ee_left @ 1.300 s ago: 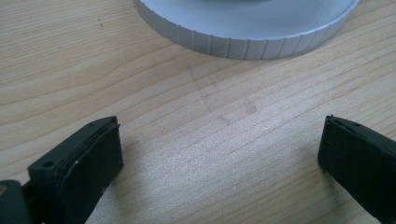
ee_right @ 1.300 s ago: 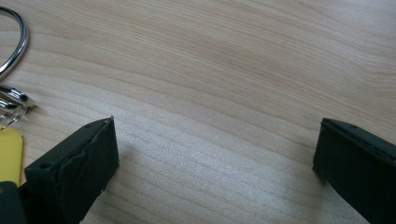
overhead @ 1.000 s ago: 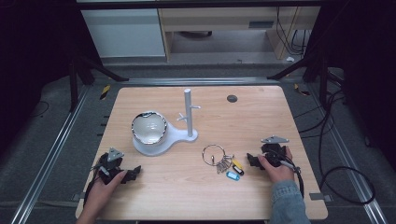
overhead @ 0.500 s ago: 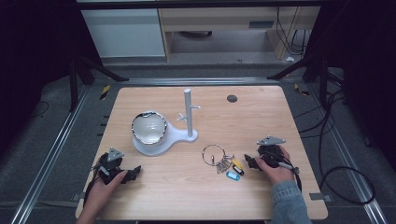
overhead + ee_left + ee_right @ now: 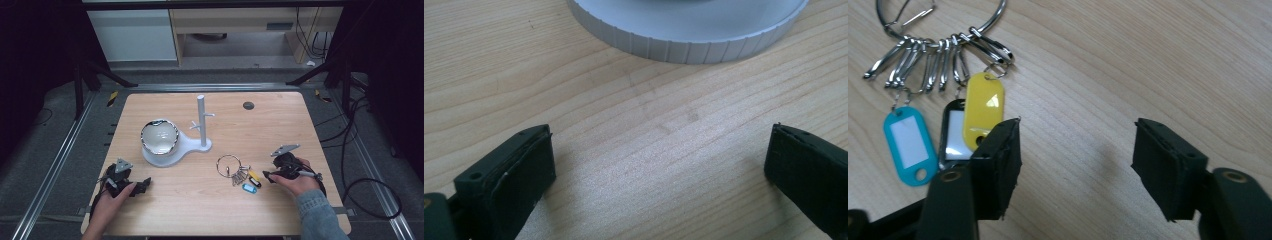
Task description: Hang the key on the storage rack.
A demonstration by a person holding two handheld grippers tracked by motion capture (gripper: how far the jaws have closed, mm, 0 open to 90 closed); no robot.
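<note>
Spanning the scene, a pale wooden table (image 5: 280,135) carries all items. A white stand (image 5: 172,147), with a ribbed round base, a reflective bowl (image 5: 159,136) on it and an upright post (image 5: 201,120) bearing short pegs, sits ahead of the left gripper (image 5: 142,184); in the left gripper view the ribbed rim of the base (image 5: 689,45) lies just beyond the jaws. Left gripper: held low near the table's near-left corner, jaws spread wide over bare wood, nothing between them. Right gripper (image 5: 267,175): held by the person's right hand (image 5: 295,182), jaws spread, nothing between them. A key ring (image 5: 228,164) with metal clips and coloured tags lies just beside the right gripper, toward the left gripper. In the right gripper view, the yellow tag (image 5: 984,107) and black tag (image 5: 954,135) lie just ahead of one jaw tip, the black partly hidden behind it; the blue tag (image 5: 908,142) lies farther out on that same side. A small dark disc (image 5: 248,105) sits well ahead of the right gripper.
</note>
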